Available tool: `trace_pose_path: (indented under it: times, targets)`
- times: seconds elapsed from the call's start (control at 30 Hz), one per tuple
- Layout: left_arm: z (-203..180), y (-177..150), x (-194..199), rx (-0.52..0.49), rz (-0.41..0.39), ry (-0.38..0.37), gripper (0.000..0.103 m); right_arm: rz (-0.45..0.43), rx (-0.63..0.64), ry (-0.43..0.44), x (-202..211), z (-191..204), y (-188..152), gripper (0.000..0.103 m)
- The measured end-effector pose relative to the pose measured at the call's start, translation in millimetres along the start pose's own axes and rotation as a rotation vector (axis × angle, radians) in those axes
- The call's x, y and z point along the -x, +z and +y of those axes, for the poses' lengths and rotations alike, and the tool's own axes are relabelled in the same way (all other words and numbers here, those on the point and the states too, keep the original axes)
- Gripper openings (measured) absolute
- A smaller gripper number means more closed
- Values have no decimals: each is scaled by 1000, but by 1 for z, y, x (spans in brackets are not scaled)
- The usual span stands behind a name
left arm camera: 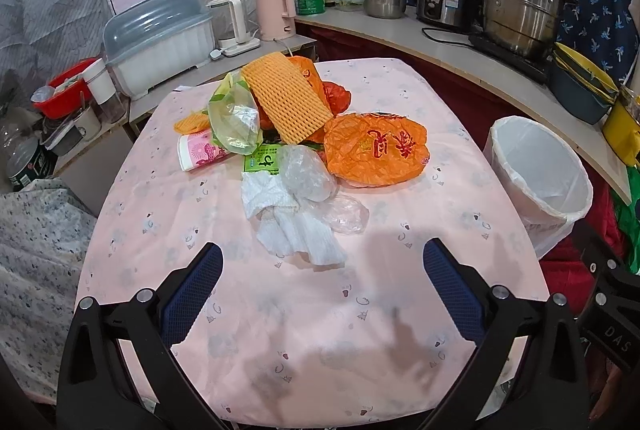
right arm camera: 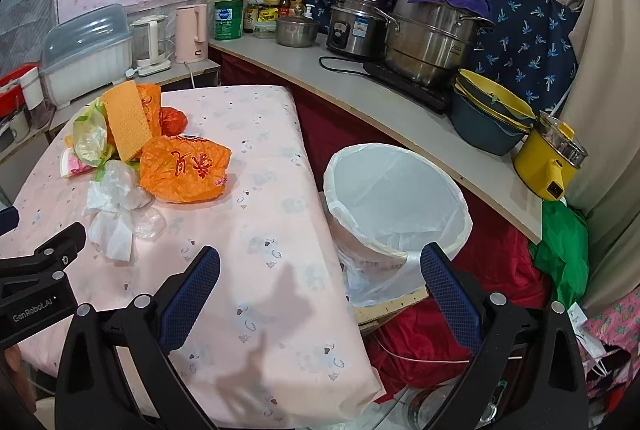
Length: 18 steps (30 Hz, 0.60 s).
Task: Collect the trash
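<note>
Pink-clothed table [left arm camera: 280, 310] carries a heap left of the orange printed plastic bag [left arm camera: 376, 150]: pink paper cup [left arm camera: 198, 150], orange foam net sleeve [left arm camera: 286, 96], white crumpled tissue [left arm camera: 296, 230]. Right: white-lined round bin [right arm camera: 396, 198]. Left gripper [left arm camera: 322, 264] and right gripper [right arm camera: 320, 266] both gape, empty.

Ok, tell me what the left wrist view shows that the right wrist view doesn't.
Only the left wrist view: the green carton under the pile and dark tins at far left. Only the right: the yellow electric pot, green bag and red cloth by the floor. Both: the trash pile with orange bag, white tissue, the lined bin, and open, empty hand-held grippers, left and right.
</note>
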<state>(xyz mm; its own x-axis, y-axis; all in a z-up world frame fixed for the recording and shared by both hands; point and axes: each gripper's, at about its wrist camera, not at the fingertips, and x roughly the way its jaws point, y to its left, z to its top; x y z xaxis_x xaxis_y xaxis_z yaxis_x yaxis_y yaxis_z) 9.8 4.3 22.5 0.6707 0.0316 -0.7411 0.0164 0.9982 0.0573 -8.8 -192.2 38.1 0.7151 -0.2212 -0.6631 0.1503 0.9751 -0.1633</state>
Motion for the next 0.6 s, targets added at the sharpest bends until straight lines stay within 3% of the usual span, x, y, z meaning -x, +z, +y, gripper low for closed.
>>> trace_pose_path:
  times: [0.6]
  targets:
    - [3, 4, -6, 5, 29, 4, 96, 10, 19, -15, -2, 4, 9, 96]
